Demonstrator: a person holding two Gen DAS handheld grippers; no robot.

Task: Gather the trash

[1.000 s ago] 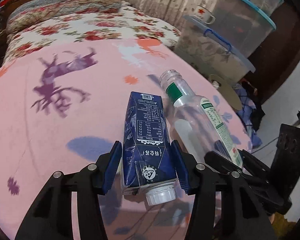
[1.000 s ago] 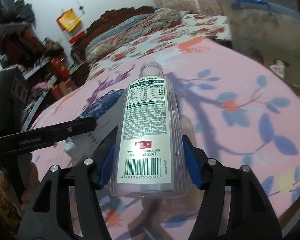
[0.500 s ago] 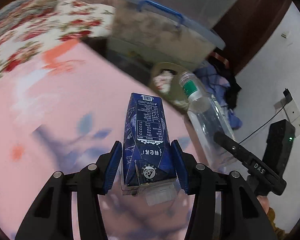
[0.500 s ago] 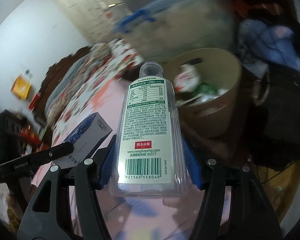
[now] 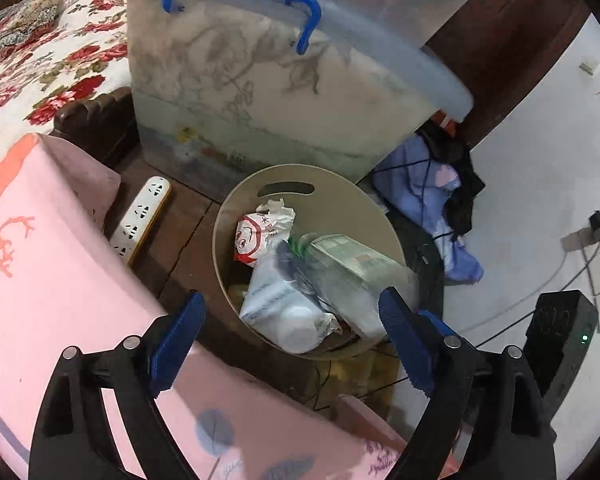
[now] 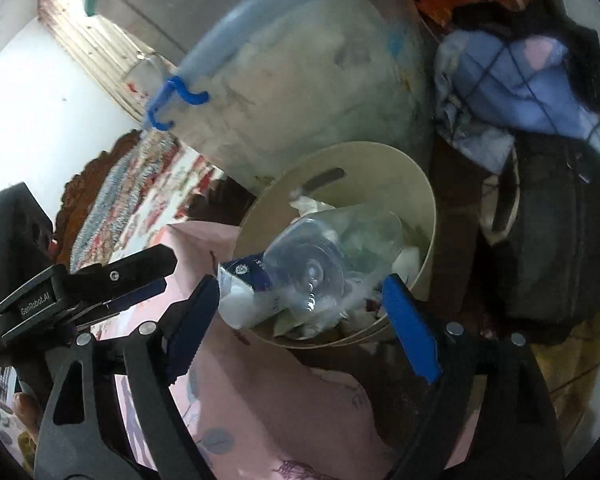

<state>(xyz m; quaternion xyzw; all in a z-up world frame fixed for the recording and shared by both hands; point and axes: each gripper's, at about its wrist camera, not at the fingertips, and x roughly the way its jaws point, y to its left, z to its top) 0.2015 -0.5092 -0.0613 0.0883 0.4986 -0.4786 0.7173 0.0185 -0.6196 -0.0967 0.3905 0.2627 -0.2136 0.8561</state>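
A beige round trash bin [image 5: 332, 184] stands on the floor beside the bed; it also shows in the right wrist view [image 6: 416, 200]. The blue milk carton [image 5: 276, 300] and the clear plastic bottle [image 5: 352, 276] lie blurred in its opening, among crumpled wrappers. In the right wrist view the carton [image 6: 246, 284] and bottle [image 6: 320, 264] sit at the bin's near rim. My left gripper [image 5: 292, 340] is open and empty just above the bin. My right gripper [image 6: 300, 316] is open and empty above it too.
A large translucent storage box [image 5: 268, 92] with a blue handle stands behind the bin. A white power strip [image 5: 140, 220] lies on the dark wood floor. The pink bed cover [image 5: 40, 280] is at the left. Blue clothes [image 5: 432, 196] and cables lie at the right.
Both grippers swung from the bed over the bin and opened. The carton and the bottle left the jaws and dropped into the bin.
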